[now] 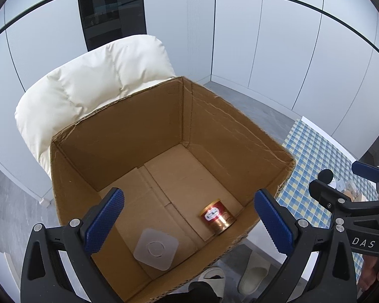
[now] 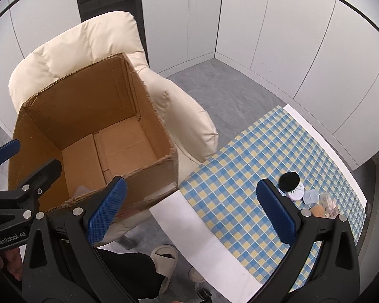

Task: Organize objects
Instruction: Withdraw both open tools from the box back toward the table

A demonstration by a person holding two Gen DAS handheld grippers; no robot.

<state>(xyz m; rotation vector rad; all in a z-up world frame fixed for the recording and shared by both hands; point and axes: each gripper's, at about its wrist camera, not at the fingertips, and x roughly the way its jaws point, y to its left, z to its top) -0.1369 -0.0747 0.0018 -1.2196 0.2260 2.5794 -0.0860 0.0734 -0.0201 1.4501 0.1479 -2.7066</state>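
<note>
Can (image 1: 217, 217) lies in box (image 1: 118, 139) between spread left tongs (image 1: 189, 217); right tongs (image 2: 192, 209) spread too.

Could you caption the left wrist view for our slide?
Open left gripper above a cardboard box holding a can.

Both views are bright and evenly lit by soft, diffuse light, with only faint shadows inside the cardboard box (image 1: 128, 136). Fisheye distortion bows the wall panels (image 2: 265, 20) and darkens the corners into a black vignette. Focus is sharp overall; a small glare sits on the red can (image 1: 217, 217)
</note>
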